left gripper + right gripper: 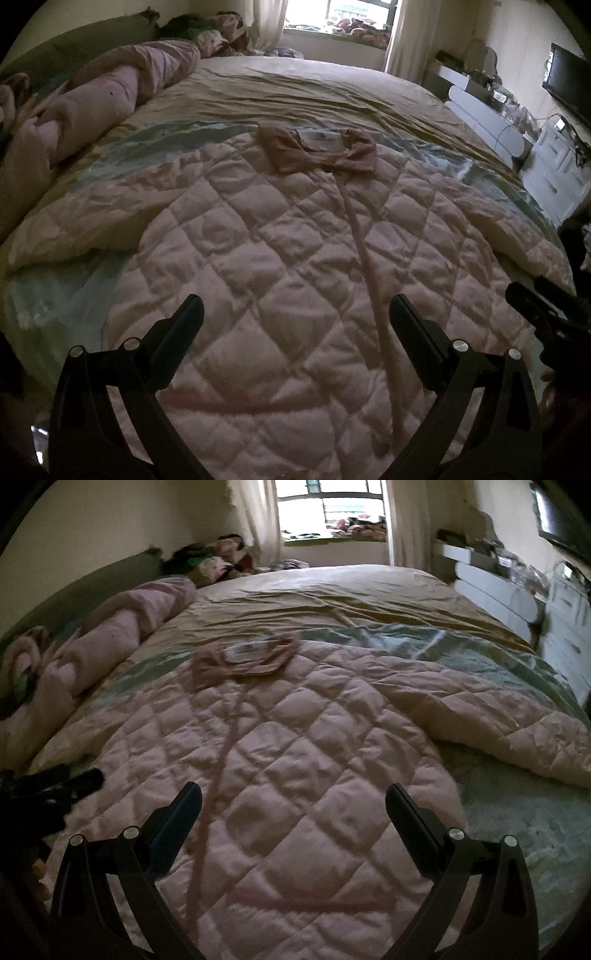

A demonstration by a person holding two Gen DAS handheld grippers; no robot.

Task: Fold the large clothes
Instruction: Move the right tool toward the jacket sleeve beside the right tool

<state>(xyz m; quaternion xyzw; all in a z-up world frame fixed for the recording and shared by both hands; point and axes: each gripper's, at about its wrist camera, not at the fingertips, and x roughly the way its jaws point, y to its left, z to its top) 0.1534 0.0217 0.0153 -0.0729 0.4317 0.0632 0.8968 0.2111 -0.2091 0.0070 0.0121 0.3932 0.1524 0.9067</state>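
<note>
A pink quilted coat (280,258) is spread flat on the bed (332,88). Both the left gripper (295,314) and the right gripper (293,797) are held spread above its near hem.

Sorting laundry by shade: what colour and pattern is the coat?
Pale pink, diamond-quilted coat; left wrist view.

I can't read any text from here. The only thing that looks printed is the white label (320,139) sewn inside the collar (317,149) of the pink quilted coat (280,266) spread on the bed (295,88); I see faint marks on it in the left wrist view, but they are too small and blurred to make out as letters or numbers. In the right wrist view the same label (246,650) is just a pale patch with smudges. The television (569,83) on the wall is dark, and I find no brand or sign on it.
</note>
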